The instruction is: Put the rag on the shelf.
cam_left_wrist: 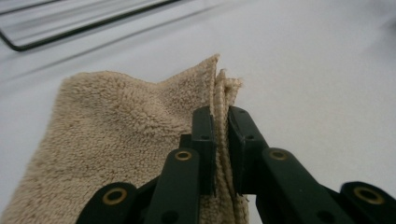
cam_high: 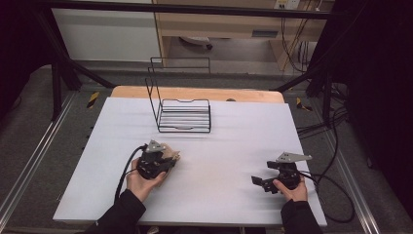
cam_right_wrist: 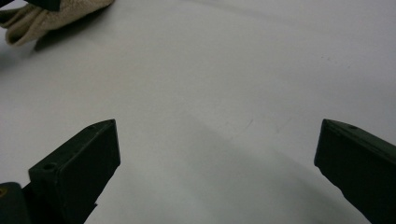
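- While the left gripper [cam_high: 163, 158] sits at lower left of centre in the high view, its jaws are drawn narrow and clamp the folded edge of a beige towel [cam_left_wrist: 116, 135]; the left gripper view shows the hem pinched between the two pads.
- The towel [cam_high: 168, 158] lies on the white table [cam_high: 219, 136], mostly hidden under the gripper in the high view, with a corner showing at its right side. In the right gripper view it appears at the upper left of the frame [cam_right_wrist: 37, 18].
- The right gripper [cam_high: 265, 183] rests at lower right of the high view, well apart from the towel, jaws spread wide with nothing between them.
- A black wire rack [cam_high: 182, 114] stands at upper centre of the high view, apart from both grippers and holding nothing that can be seen.
- Judgement: the step in hand is carrying or dragging the gripped towel across the table, the likeliest destination being the rack.
- Judgement: the next move calls for a firm pinch on both layers of the hem, lifting the cloth clear of the surface so it does not bunch, and a free approach over the rack's low front edge. The right gripper is available to take a second corner if the cloth sags.
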Demonstrator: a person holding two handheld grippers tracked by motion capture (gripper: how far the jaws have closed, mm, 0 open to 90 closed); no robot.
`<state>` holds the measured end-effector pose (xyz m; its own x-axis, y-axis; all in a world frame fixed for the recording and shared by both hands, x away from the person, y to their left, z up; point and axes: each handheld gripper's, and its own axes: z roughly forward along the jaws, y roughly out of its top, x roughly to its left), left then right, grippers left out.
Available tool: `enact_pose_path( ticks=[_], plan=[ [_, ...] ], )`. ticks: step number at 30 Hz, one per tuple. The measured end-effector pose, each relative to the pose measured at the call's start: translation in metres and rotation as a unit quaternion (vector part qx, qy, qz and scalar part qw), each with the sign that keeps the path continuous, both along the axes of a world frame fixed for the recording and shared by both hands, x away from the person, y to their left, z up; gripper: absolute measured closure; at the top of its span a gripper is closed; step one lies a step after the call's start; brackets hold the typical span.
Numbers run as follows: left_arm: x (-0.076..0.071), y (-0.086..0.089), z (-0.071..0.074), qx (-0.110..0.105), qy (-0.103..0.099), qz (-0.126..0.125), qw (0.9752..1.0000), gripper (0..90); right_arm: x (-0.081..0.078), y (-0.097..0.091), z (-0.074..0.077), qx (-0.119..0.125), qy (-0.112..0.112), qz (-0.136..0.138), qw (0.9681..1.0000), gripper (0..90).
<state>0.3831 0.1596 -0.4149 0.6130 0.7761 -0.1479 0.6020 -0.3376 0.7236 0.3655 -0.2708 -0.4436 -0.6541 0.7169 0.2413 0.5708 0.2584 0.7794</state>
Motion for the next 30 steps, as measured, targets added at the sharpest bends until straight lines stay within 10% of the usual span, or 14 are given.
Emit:
enact_pose_path(
  ticks=[12,20,30],
  plan=[
    [0.007,0.003,-0.004,-0.013,0.008,-0.039,0.9991,58.7,0.000,0.001,0.000,-0.001,0.000,0.002,1.0000,0.9],
    [0.009,0.064,0.011,0.015,-0.021,-0.012,0.9996,40.2,-0.001,0.006,0.001,0.000,-0.004,-0.006,1.0000,1.0],
    [0.015,0.107,-0.013,0.030,0.022,0.020,0.9991,45.5,0.000,0.023,0.003,-0.010,-0.004,-0.009,0.9999,0.6]
  ],
)
